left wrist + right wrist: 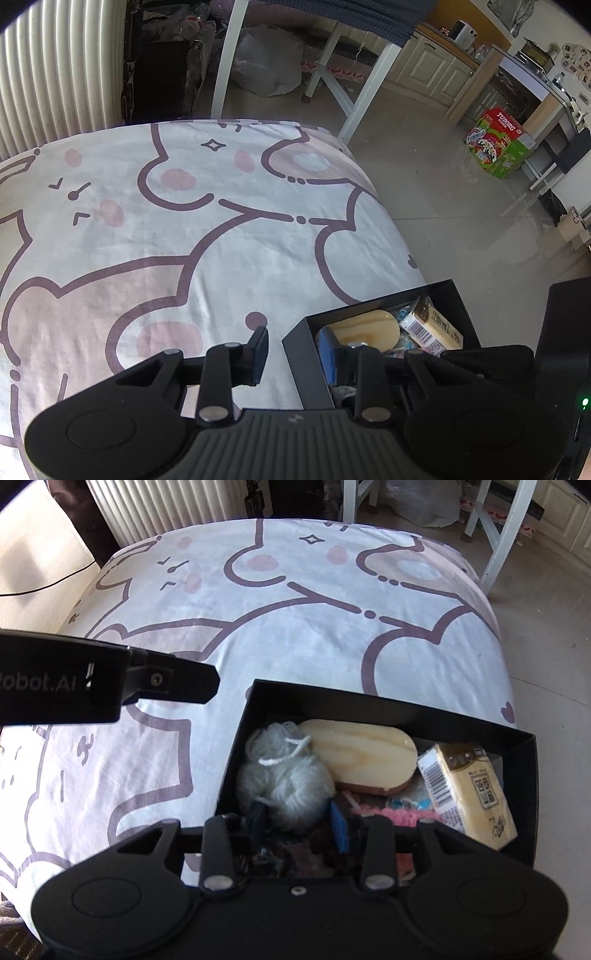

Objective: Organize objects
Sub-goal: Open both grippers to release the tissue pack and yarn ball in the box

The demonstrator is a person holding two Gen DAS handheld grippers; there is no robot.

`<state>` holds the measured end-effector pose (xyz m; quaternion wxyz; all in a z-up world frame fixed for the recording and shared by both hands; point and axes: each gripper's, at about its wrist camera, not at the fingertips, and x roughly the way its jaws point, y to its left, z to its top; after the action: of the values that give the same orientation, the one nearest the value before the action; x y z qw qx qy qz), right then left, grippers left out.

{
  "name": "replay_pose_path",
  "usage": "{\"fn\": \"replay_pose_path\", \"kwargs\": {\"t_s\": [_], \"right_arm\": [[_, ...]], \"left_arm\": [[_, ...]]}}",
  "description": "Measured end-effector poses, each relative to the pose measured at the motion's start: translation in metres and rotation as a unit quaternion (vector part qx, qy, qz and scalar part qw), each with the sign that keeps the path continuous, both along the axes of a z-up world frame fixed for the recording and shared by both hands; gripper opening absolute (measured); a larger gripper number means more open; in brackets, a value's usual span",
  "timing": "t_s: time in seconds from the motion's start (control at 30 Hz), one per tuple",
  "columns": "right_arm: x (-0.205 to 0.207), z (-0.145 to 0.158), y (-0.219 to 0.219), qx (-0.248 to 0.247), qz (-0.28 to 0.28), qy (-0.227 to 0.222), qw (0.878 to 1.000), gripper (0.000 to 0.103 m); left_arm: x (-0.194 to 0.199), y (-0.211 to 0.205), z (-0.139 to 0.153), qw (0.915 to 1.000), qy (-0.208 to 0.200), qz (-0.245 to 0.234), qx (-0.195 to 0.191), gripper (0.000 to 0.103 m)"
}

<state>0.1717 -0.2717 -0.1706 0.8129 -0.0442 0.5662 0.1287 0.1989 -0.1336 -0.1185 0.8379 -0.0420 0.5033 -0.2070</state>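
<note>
Beyond the bed (184, 240), a green carton (498, 144) reads "TUBORG".

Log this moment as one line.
left gripper: shut, at box corner | right gripper: straddling yarn ball in box, grip unclear | also in box: wooden block, tissue pack

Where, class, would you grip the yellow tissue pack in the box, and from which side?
Take the tissue pack across its narrow width, near the middle, coming from above. It lies flat with its broad face up against the box wall, so only the top is open. The wooden block crowds its other side.
</note>
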Motion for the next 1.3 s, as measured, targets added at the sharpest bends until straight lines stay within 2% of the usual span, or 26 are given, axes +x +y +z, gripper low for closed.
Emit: {"fn": "replay_pose_path", "kwargs": {"t_s": [0.13,0.23,0.33,0.43,0.67,0.7,0.83,1.0,1.07,1.13,1.3], "right_arm": [[-0.002,0.004,-0.001,-0.001,0.008,-0.003,1.000,0.038],[-0.006,0.018,-0.007,0.013,0.002,-0.010,1.000,0.037],[-0.015,0.039,-0.019,0.039,-0.017,-0.032,0.999,0.038],[-0.026,0.060,-0.029,0.042,-0.038,-0.059,0.997,0.039],[-0.047,0.094,-0.059,0.051,-0.099,-0.111,0.988,0.044],[-0.050,0.098,-0.063,0.054,-0.107,-0.116,0.986,0.046],[-0.062,0.113,-0.069,0.045,-0.135,-0.141,0.980,0.066],[-0.082,0.125,-0.072,0.033,-0.149,-0.163,0.975,0.075],[-0.090,0.128,-0.073,0.022,-0.155,-0.172,0.973,0.084],[-0.098,0.130,-0.073,0.007,-0.160,-0.180,0.970,0.087],[-0.114,0.130,-0.080,-0.005,-0.175,-0.180,0.968,0.094]], "left_arm": [[-0.001,0.001,0.000,1.0000,0.002,0.000,0.008,0.031],[-0.002,0.003,0.002,1.0000,0.003,0.002,0.009,0.031],[-0.005,0.005,0.008,0.9999,0.001,0.006,0.010,0.031],[-0.011,0.007,0.018,0.9999,0.001,0.011,0.003,0.031],[-0.035,0.007,0.048,0.9991,-0.037,0.001,0.018,0.033],[-0.038,0.008,0.051,0.9991,-0.039,0.003,0.017,0.035],[-0.052,0.010,0.064,0.9984,-0.050,0.015,0.020,0.050],[-0.067,0.010,0.071,0.9976,-0.059,0.021,0.030,0.065],[-0.073,0.011,0.072,0.9975,-0.059,0.019,0.035,0.074],[-0.078,0.012,0.072,0.9973,-0.059,0.020,0.039,0.083],[-0.096,0.013,0.075,0.9959,-0.068,0.027,0.054,0.095]]}}
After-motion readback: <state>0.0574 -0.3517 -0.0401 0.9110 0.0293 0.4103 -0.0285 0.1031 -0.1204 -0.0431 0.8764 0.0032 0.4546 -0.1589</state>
